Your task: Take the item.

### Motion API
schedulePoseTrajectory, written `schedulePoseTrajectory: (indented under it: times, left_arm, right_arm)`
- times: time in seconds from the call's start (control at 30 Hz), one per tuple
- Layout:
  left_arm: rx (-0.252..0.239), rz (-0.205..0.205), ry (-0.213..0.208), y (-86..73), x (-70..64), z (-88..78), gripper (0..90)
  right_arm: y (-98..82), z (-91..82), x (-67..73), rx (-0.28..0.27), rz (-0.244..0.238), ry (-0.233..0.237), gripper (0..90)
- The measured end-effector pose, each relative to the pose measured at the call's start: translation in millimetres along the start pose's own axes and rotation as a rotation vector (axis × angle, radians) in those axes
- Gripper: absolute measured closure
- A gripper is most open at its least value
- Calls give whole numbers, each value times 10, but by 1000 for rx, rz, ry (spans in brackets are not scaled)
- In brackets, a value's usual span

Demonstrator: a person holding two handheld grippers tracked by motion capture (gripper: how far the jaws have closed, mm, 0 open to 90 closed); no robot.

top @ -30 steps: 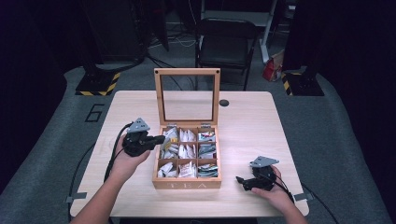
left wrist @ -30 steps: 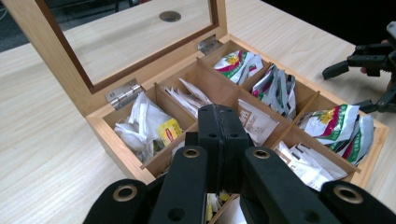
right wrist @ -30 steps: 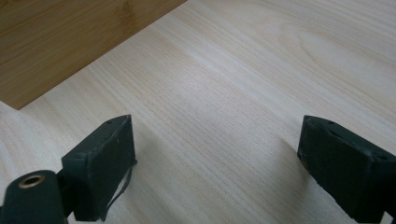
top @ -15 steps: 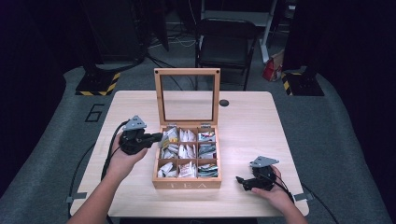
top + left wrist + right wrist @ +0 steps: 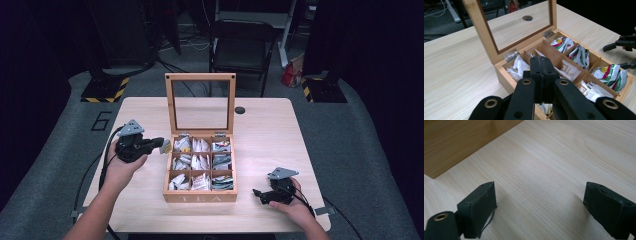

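A wooden tea box (image 5: 200, 196) stands open in the middle of the table, its glass lid (image 5: 200, 76) upright at the back. Its nine compartments hold tea bags (image 5: 201, 163). My left gripper (image 5: 161, 144) hovers just left of the box's back-left corner, shut on a small tea bag packet (image 5: 166, 146) at its tip. In the left gripper view the jaws (image 5: 541, 60) press together above the box's near wall (image 5: 501, 72). My right gripper (image 5: 257, 196) rests open on the table right of the box, its jaws (image 5: 539, 205) wide apart over bare wood.
The light wooden table (image 5: 280, 130) has a round cable hole (image 5: 240, 110) behind the box. A black chair (image 5: 242, 45) stands beyond the far edge. Cables trail from both grippers toward the near edge. The right gripper (image 5: 615, 56) lies beyond the box in the left gripper view.
My left gripper has drawn back to the left and slightly up from the box's left column, carrying a tea bag packet. The right gripper has stayed put.
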State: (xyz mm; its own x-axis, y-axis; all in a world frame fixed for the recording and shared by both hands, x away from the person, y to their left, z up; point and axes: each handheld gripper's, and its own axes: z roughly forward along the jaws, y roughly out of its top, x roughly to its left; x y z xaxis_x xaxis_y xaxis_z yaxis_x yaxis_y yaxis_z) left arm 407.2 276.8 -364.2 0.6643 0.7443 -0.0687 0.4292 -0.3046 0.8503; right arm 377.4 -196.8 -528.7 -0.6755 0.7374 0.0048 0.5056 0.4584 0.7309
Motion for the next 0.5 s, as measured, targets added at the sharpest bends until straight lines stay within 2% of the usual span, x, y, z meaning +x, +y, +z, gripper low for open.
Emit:
schedulePoseTrajectory:
  times: [0.37,0.5]
  left_arm:
    - [-19,-17,40,11,141,-191,898]
    - [-29,-37,55,-2,200,-254,898]
  right_arm:
    - [0,0,-1,0,-1,-1,104]
    - [0,0,-1,0,-2,-1,104]
